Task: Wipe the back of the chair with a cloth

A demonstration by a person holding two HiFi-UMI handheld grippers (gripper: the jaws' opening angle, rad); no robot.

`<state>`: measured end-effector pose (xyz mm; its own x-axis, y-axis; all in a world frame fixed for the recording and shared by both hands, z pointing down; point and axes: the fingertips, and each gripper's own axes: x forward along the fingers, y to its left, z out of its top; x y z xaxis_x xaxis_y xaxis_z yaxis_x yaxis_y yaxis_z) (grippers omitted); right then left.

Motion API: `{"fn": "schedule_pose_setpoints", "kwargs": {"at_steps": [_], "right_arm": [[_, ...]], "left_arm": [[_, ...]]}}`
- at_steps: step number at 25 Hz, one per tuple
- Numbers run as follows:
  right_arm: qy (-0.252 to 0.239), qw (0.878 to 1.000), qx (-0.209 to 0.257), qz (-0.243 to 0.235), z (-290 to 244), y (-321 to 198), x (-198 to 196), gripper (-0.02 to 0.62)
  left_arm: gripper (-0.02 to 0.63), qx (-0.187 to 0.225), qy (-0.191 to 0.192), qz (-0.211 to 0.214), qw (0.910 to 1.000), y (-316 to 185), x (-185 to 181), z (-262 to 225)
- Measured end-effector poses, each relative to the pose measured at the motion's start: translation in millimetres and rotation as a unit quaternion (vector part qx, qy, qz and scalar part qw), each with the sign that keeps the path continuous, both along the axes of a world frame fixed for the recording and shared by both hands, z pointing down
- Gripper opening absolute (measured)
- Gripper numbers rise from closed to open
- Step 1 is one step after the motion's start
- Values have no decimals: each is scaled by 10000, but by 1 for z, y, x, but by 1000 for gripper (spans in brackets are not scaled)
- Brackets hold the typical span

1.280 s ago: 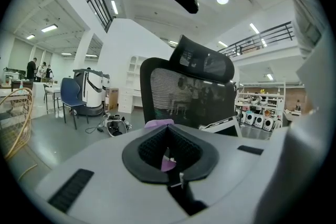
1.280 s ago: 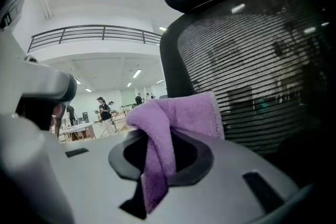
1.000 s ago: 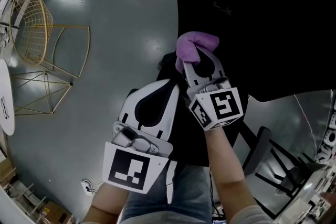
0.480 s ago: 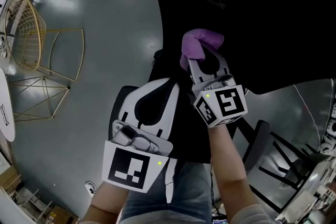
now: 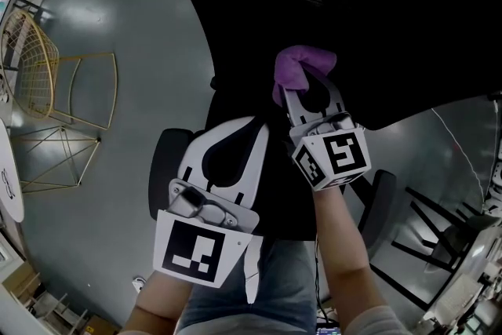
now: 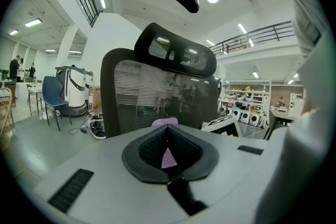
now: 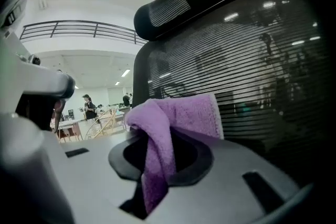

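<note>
Cloth up at chair back, wipe not begun
R gripper [image 5: 304, 86] jaws clamp purple cloth [image 7: 181, 113] just in front of mesh chair back [image 7: 262, 71], contact unclear; L gripper [image 5: 252, 129] jaws together, empty. Risk: loose fold snags mesh, drag pulls cloth from grip.

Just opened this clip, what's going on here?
A person holds a tool in each hand in front of a black mesh office chair. The right tool is shut on a purple cloth, raised close to the chair's mesh back; whether the cloth touches the mesh can't be told. The left tool is shut with nothing in it, beside the right one.
</note>
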<state>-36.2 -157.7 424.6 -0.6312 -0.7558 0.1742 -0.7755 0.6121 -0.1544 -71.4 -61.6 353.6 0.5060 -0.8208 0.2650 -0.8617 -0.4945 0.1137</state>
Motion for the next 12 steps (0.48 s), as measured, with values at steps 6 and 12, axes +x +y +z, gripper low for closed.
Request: {"fn": "schedule_pose_setpoints", "kwargs": {"at_steps": [6, 12], "right_arm": [[-2, 9996, -68, 271, 3, 2, 40, 67], [61, 9987, -111, 495, 9, 3, 80, 66]], "left_arm": [[9, 18, 8, 237, 9997, 1, 32, -1], [9, 21, 10, 456, 9990, 3, 63, -2]]}}
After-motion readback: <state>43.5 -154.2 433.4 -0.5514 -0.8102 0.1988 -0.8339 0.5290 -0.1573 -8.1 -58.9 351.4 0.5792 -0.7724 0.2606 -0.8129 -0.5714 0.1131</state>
